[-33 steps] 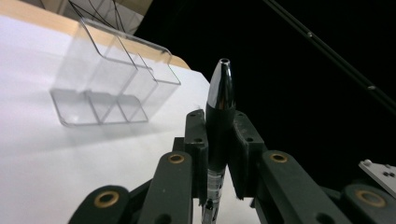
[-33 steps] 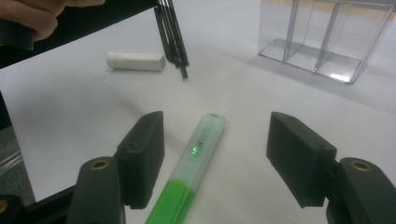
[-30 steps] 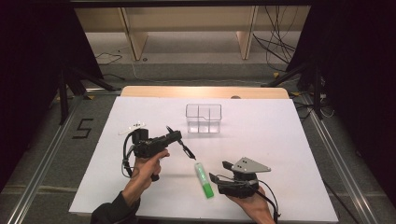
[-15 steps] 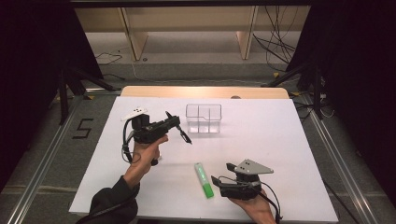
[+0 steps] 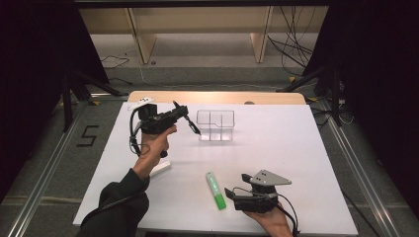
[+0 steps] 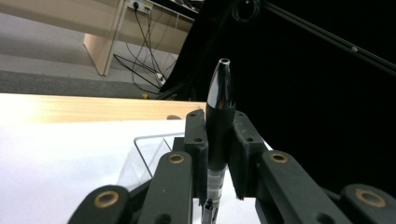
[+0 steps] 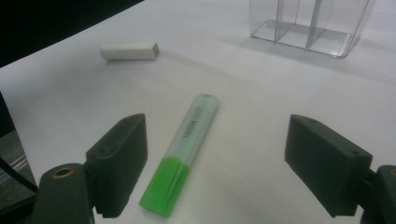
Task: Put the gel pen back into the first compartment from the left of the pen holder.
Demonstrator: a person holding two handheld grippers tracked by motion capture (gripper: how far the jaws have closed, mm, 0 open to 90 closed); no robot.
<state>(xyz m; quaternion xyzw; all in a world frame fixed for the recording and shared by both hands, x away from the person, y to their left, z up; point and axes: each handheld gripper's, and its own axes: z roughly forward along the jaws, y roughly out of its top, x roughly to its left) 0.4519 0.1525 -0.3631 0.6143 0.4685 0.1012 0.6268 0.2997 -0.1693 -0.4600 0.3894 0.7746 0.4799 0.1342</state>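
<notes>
Here your left tongs (image 5: 190, 124) clamped a pen (image 6: 219, 100), held up beside the clear organizer (image 5: 216, 126).
Your right tongs (image 7: 219, 161) had just been opening and stood wide apart, low over the desk (image 5: 296, 148), touching nothing. The green highlighter (image 7: 184, 158) lay flat between their jaws, nearer one of them. A white eraser (image 7: 130, 51) lay farther off.

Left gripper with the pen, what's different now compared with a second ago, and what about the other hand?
The left gripper, shut on the black pen, has lifted and carried it toward the clear organizer. The right gripper has just been opening around the green highlighter, its pads off it. Highlighter, white eraser and organizer stayed put.
</notes>
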